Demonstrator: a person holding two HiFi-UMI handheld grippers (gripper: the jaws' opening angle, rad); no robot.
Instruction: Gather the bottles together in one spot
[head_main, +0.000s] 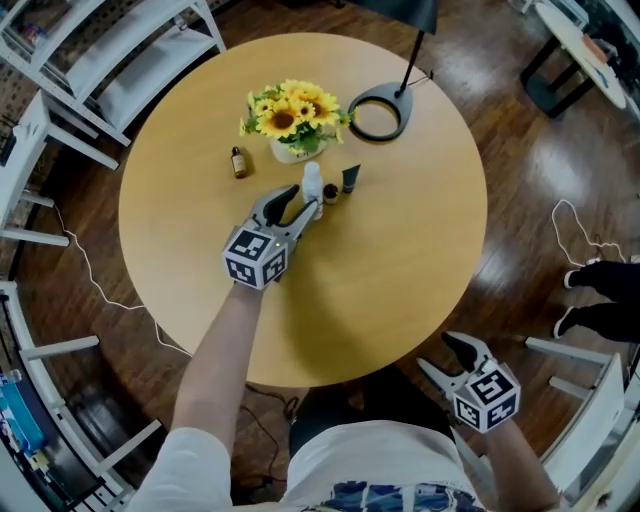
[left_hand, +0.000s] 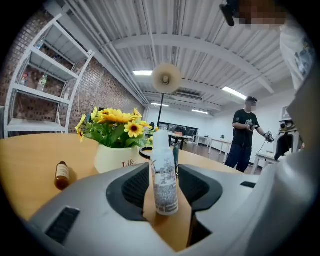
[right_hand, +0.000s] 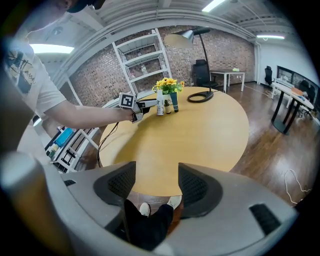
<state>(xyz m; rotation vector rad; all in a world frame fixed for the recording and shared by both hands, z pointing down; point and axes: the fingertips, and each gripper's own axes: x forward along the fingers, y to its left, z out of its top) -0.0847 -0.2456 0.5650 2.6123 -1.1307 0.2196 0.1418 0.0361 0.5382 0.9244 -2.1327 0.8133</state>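
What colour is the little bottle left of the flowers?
The bottle is brown; the left gripper view shows it best.

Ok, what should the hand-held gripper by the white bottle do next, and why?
Probably open and let go. The left hand-held gripper seems to pinch the white bottle, which already stands on the table right beside the dark bottle. The small brown bottle sits alone, left of the flowers, waiting to be fetched.
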